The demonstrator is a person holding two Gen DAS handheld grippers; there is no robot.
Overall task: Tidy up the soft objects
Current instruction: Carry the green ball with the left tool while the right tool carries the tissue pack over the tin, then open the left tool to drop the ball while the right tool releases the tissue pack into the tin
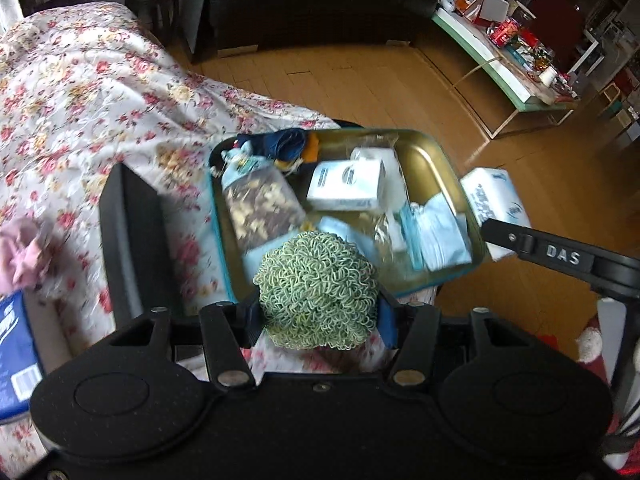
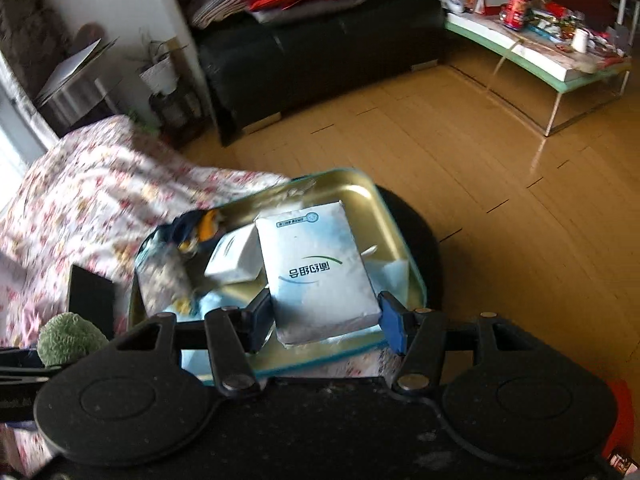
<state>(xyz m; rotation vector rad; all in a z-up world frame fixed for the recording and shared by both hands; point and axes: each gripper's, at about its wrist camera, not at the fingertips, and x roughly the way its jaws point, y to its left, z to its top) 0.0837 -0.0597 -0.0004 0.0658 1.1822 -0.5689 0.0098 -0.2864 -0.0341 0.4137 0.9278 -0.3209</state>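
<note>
Left gripper [image 1: 318, 312]: jaws were clenched on a green knitted ball [image 1: 316, 290], which bulged above and below the blue pads; it hung over the near edge of the tray.
Right gripper [image 2: 324, 314]: jaws were clamped on a white tissue pack [image 2: 316, 268] with blue print, held over the tray; the same pack appeared at the tray's right side in the left wrist view [image 1: 496, 208].
Gold tray [image 1: 424, 156]: a shallow metal tray with a teal rim, resting at the edge of a floral bedspread [image 1: 80, 92].
Tray contents: a smaller white tissue pack [image 1: 346, 186], a brown-and-cream patterned pouch [image 1: 260, 208], a dark blue and orange cloth item [image 1: 288, 148], and pale blue folded packets [image 1: 436, 236]; several were motion-blurred.
Bedspread items: a pink cloth [image 1: 24, 256] and a blue package [image 1: 14, 352] lay at the left.
Surroundings: wooden floor [image 2: 480, 168], black sofa [image 2: 320, 40], cluttered low table [image 2: 540, 40].
</note>
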